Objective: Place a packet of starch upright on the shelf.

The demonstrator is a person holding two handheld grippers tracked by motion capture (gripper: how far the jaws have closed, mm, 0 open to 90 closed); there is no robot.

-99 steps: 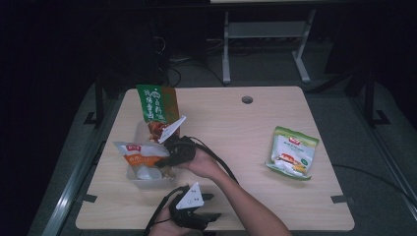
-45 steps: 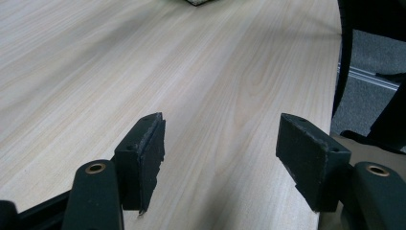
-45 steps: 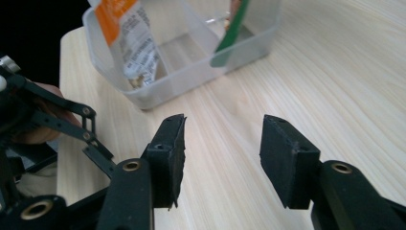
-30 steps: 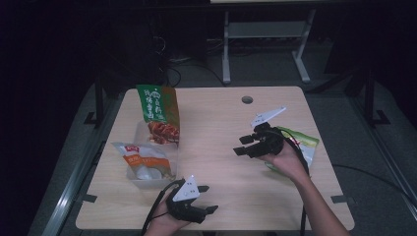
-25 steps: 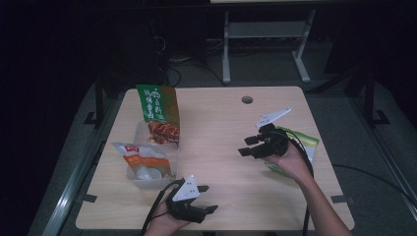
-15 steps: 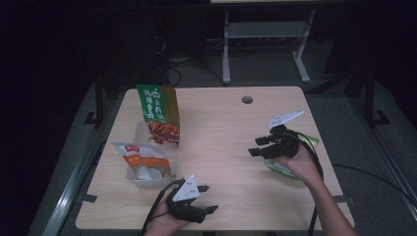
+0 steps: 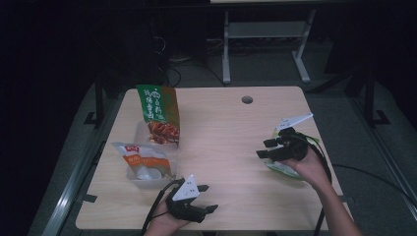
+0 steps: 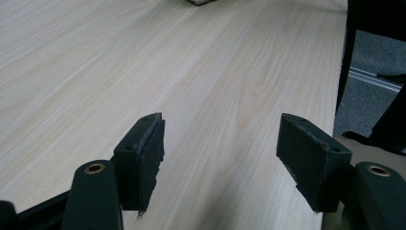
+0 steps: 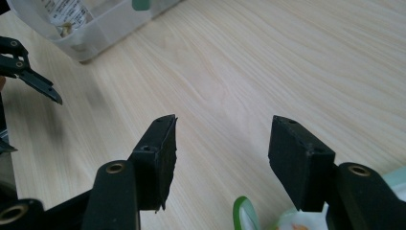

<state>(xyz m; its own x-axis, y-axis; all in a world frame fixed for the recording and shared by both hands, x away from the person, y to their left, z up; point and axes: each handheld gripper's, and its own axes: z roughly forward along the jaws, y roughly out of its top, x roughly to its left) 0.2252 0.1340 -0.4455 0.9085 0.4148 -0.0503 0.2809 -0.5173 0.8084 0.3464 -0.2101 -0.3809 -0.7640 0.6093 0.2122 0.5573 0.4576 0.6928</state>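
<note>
My right claw (image 7: 263, 148) hangs over the right side of the table (image 7: 221, 132). Its two black jaws have just been opening, and I see nothing between them, just bare wood. The green snack bag (image 7: 287, 169) lies right under this claw and the hand that holds it; in the right gripper view a bit of the bag (image 9: 249, 215) peeks out just below the jaws.

My left claw (image 7: 206, 199) rests low at the near edge, jaws spread apart with nothing in them. The clear box (image 7: 147, 169) with two more bags sits just beside it, a bit farther up the table.
</note>
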